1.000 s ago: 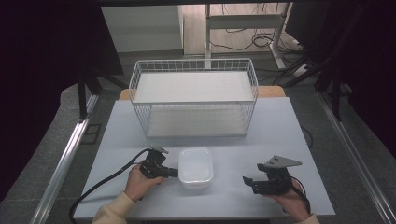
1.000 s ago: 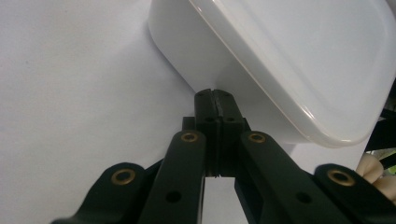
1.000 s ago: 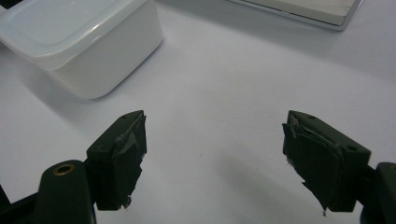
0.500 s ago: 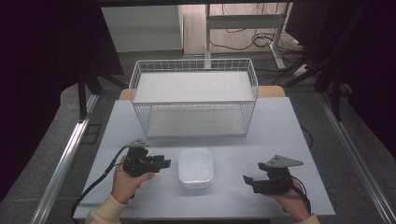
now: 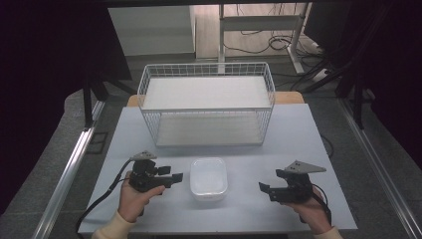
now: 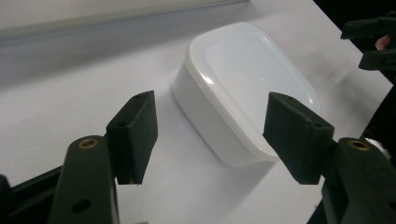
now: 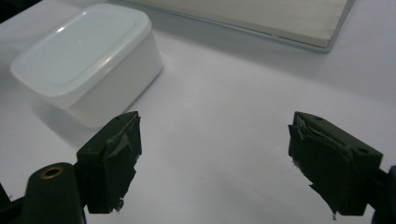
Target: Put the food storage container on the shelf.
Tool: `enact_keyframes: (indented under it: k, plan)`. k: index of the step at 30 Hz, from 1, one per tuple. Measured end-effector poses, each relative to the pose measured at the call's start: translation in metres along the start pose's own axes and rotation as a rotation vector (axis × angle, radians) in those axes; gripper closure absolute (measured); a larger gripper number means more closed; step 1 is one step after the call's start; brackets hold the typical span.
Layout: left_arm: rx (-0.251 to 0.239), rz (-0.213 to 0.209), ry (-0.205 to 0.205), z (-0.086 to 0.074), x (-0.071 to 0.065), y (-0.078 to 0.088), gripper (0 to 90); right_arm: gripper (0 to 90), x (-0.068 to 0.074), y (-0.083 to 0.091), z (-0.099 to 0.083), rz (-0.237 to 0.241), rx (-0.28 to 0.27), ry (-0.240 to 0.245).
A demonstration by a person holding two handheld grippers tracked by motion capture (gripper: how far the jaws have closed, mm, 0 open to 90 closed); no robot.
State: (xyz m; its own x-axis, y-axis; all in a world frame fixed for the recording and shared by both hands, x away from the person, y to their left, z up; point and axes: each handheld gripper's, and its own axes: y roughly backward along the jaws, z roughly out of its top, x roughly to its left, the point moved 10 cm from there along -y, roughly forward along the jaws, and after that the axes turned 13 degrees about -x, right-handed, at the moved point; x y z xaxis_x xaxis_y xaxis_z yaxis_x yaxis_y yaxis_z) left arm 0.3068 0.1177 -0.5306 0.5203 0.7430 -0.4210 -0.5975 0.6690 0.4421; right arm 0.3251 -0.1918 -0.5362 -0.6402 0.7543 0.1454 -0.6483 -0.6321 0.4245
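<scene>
- The white lidded box [image 5: 209, 178] sits on the table [image 5: 298, 134], in front of the wire basket [image 5: 206, 107] and well apart from it.
- My left gripper [image 5: 171, 178] stands just left of the box, not touching it. Its jaws have just been opening and now stand wide, with nothing between them.
- In the left gripper view the box [image 6: 247, 88] lies just ahead of the jaws.
- My right gripper [image 5: 263, 188] rests right of the box, near it but apart, jaws spread and empty.
- I judge the box light, stiff plastic with smooth, slippery walls; whether it holds anything I cannot tell.
- I would grip across the two long side walls below the lid rim, squeezing gently so the lid stays seated.
</scene>
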Motion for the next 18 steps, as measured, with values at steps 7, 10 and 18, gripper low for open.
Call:
enact_keyframes:
  k: [7, 10, 18]
  plan:
    - [0.018, -0.036, 0.052, -0.004, -0.004, -0.011, 35.2, 19.8, 0.018, -0.015, 0.012, 0.067, 0.025, -0.037]
    - [0.024, -0.042, 0.061, -0.005, -0.004, -0.013, 35.4, 21.3, 0.027, -0.024, 0.015, 0.09, 0.039, -0.042]
    - [0.023, -0.051, 0.081, -0.004, -0.003, -0.016, 35.0, 25.4, 0.047, -0.047, 0.022, 0.149, 0.062, -0.072]
